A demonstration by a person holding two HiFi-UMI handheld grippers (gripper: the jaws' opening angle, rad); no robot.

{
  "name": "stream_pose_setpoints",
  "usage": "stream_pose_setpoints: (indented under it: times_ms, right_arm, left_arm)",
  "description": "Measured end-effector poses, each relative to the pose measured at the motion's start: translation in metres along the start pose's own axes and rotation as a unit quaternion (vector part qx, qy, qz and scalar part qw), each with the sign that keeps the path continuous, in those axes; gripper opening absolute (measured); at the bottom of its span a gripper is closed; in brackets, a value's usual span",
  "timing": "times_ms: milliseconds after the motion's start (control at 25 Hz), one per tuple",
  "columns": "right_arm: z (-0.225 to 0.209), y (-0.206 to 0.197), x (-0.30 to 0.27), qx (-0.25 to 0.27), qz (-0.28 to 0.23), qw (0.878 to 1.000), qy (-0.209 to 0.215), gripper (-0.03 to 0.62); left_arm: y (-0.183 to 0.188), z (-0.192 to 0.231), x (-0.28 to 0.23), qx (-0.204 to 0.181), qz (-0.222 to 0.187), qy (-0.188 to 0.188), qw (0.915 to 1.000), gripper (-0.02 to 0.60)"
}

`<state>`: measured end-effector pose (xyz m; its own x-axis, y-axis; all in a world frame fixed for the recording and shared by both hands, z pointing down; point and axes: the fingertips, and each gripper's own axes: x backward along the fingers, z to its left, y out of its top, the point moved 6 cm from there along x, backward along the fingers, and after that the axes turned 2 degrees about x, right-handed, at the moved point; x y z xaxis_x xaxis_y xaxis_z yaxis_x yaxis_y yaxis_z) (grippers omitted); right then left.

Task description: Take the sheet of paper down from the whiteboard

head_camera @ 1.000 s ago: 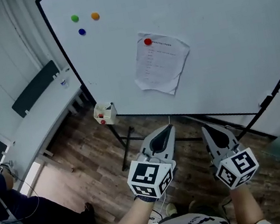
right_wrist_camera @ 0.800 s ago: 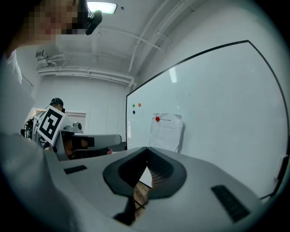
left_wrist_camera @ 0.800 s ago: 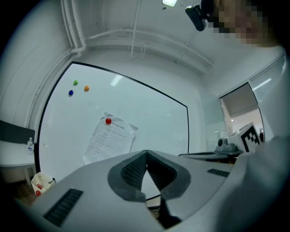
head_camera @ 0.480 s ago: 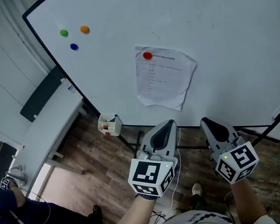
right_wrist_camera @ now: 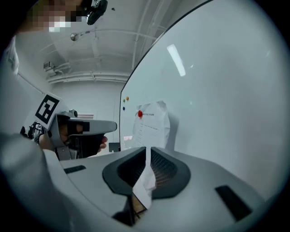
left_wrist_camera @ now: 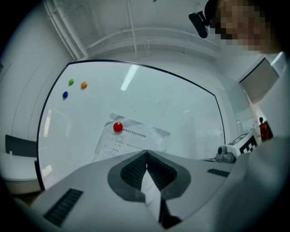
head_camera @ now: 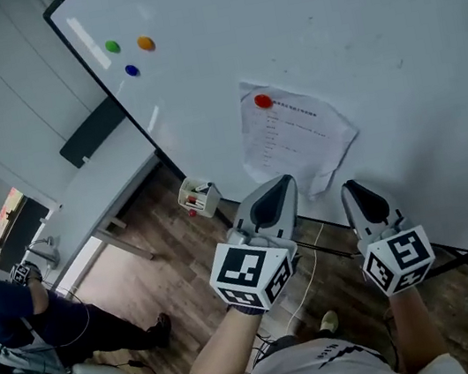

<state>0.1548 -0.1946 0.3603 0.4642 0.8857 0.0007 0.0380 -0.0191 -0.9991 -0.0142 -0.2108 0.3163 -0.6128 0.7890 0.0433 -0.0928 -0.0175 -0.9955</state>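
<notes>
Paper [head_camera: 295,137] is hanging by the red magnet [head_camera: 263,101] pinning its corner to the whiteboard [head_camera: 348,18], and I am holding the left gripper [head_camera: 282,180] and right gripper [head_camera: 350,186] closed below that magnet.

My head camera is looking steeply down, my gripper cameras level and nearer; all are sharing the whiteboard [head_camera: 365,15] and sheet [head_camera: 297,136].
</notes>
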Motion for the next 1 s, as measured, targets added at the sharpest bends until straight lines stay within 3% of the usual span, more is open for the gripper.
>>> stream_pose_setpoints:
  times_ms: [120, 320, 440, 560, 1000]
  right_arm:
    - [-0.006, -0.006, -0.013, -0.003, 0.007, 1.0, 0.01, 0.073]
    - [-0.017, -0.007, -0.031, 0.0, 0.009, 1.0, -0.001, 0.084]
    - [-0.02, -0.01, -0.036, 0.001, 0.016, 1.0, -0.014, 0.095]
    - [-0.023, -0.008, -0.042, 0.001, 0.018, 1.0, -0.024, 0.097]
    - [-0.027, -0.011, -0.061, 0.005, 0.032, 0.999, -0.033, 0.097]
  left_arm:
    - [0.009, 0.015, -0.012, -0.012, -0.003, 0.023, 0.9997, 0.014]
    - [0.024, 0.036, -0.034, -0.035, -0.021, 0.051, 0.9979, 0.018]
    - [0.029, 0.045, -0.044, -0.046, -0.023, 0.056, 0.9971, 0.1]
    - [0.04, 0.052, -0.056, -0.072, -0.031, 0.061, 0.995, 0.13]
    - [0.06, 0.068, -0.089, -0.116, -0.047, 0.097, 0.9874, 0.164]
